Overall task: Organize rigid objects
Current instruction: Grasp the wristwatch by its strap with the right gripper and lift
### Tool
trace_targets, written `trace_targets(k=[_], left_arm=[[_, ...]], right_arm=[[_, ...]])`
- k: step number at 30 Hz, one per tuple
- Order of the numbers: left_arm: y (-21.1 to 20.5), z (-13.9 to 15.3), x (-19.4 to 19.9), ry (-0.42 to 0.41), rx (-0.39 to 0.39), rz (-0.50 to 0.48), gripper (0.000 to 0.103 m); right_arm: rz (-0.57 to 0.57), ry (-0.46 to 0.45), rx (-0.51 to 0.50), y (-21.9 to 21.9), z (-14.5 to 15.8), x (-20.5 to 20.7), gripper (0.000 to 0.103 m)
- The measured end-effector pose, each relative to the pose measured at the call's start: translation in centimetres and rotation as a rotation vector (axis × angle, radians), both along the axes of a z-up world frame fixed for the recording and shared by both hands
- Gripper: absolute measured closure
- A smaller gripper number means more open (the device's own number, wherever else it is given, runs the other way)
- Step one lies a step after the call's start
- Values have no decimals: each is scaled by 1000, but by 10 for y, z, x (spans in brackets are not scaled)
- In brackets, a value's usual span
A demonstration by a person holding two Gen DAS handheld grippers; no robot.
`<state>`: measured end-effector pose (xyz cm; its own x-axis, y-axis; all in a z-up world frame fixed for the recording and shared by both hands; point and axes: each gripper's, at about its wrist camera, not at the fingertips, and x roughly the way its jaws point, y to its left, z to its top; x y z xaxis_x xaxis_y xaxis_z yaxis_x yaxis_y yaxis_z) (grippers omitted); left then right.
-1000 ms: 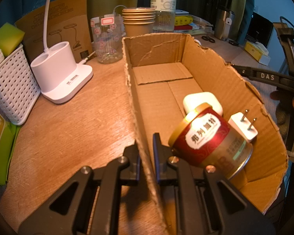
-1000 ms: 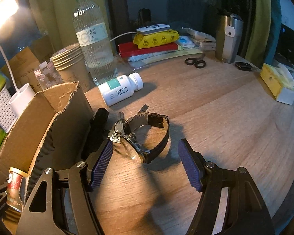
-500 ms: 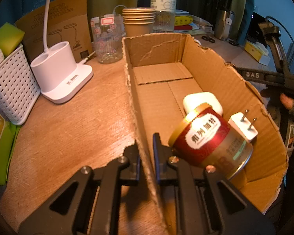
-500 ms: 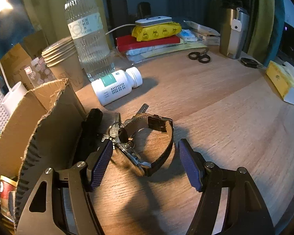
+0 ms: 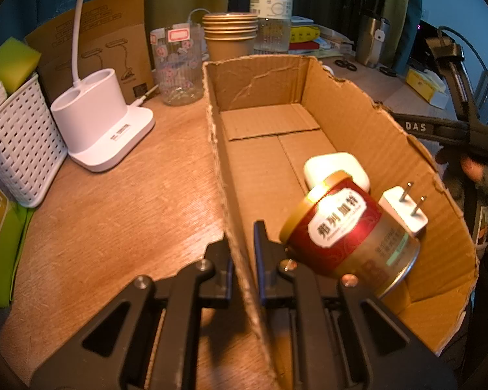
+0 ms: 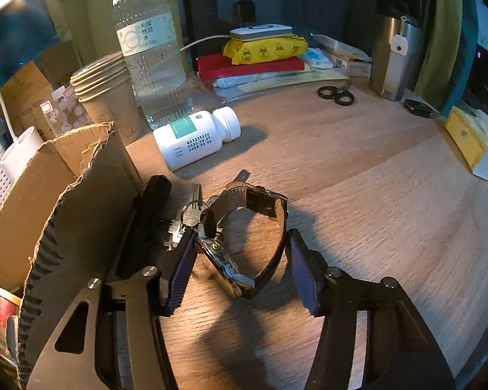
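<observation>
Right wrist: watch (image 6: 244, 243) between my closing right gripper (image 6: 240, 269), pads not yet pressing.
Stiff case at 7 o'clock, floppy strap (keys (image 6: 192, 217) touching); left gripper (image 5: 244, 243) clenched on box wall (image 5: 234, 260).

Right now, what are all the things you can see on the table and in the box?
cardboard box: one, brown, mid-table
tin can: one, red and gold, lying in box
pronged plug: one, white, in box behind can
wristwatch: one, dark strap, on table
keys: one bunch, silver, beside wristwatch
pill bottle: one, white, on table
water bottle: one, clear, standing
paper cups: one stack, brown, beside water bottle
scissors: one pair, black-handled
lamp base: one, white, left of box
left gripper: black, shut on box wall
right gripper: black, jaws just closing around wristwatch
</observation>
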<state>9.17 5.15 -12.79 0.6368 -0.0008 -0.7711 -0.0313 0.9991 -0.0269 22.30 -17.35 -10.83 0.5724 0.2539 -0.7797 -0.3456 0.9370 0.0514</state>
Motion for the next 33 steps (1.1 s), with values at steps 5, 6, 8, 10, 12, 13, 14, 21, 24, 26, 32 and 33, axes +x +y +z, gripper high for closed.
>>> trace_targets(k=[5, 6, 8, 10, 12, 13, 14, 21, 24, 26, 32, 33], left_arm=[[0, 0, 0, 0, 0, 0, 92], [0, 0, 0, 0, 0, 0, 92], [0, 0, 0, 0, 0, 0, 92], [0, 0, 0, 0, 0, 0, 92], [0, 0, 0, 0, 0, 0, 92], [0, 0, 0, 0, 0, 0, 92], [0, 0, 0, 0, 0, 0, 92], [0, 0, 0, 0, 0, 0, 92], [0, 0, 0, 0, 0, 0, 92], [0, 0, 0, 0, 0, 0, 92], [0, 0, 0, 0, 0, 0, 92], [0, 0, 0, 0, 0, 0, 92]], right_arm=[[3, -17, 3, -1, 3, -5, 50], [2, -18, 6, -2, 3, -6, 50], [2, -23, 13, -4, 4, -10, 50], [1, -29, 18, -6, 6, -14, 51], [4, -34, 21, -7, 8, -16, 51], [3, -38, 23, -8, 9, -18, 51], [3, -42, 26, -8, 10, -19, 51], [14, -75, 45, -10, 22, -35, 52], [21, -88, 52, -9, 27, -40, 52], [23, -98, 57, -10, 31, -44, 53], [40, -133, 80, -8, 48, -57, 53], [46, -140, 84, -8, 52, -59, 53]])
